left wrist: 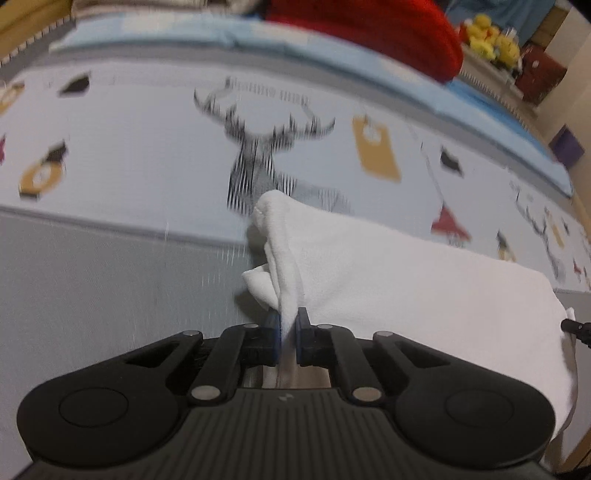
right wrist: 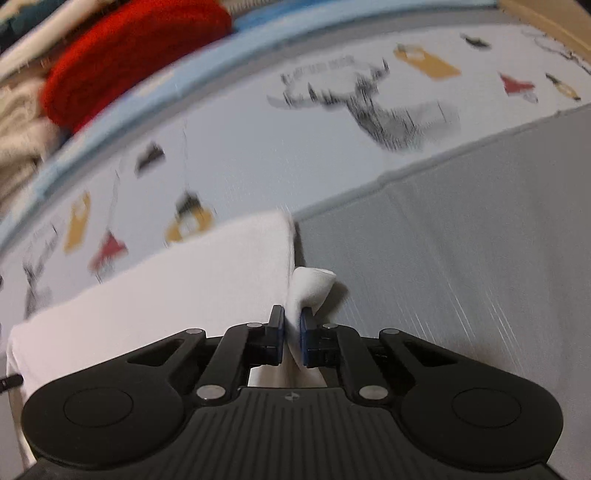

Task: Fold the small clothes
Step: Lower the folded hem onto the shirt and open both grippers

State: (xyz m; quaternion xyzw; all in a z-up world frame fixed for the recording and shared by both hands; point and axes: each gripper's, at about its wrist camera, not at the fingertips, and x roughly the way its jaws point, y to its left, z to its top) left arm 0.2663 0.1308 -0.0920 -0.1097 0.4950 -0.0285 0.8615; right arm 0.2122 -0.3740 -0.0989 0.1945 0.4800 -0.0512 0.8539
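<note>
Where pinched, white garment (left wrist: 406, 280) bunches.

white cloth (left wrist: 406, 280): 1 | tongs: 2 | red cushion (left wrist: 369, 33): 1

left gripper (left wrist: 288, 321) sits at the near left corner of the garment (left wrist: 424, 295), a fold of cloth pinched between its fingers. right gripper (right wrist: 291, 321) has the opposite near corner of the same garment (right wrist: 166, 295), cloth pinched there too. the garment stretches between them, running right from the left gripper, left from the right one. it lies on the printed sheet (left wrist: 147, 147), across the sheet's near band. at the far edge, beyond the sheet, a knitted bundle (left wrist: 369, 33). further right of that, a heap of soft toys (left wrist: 491, 37).
</note>
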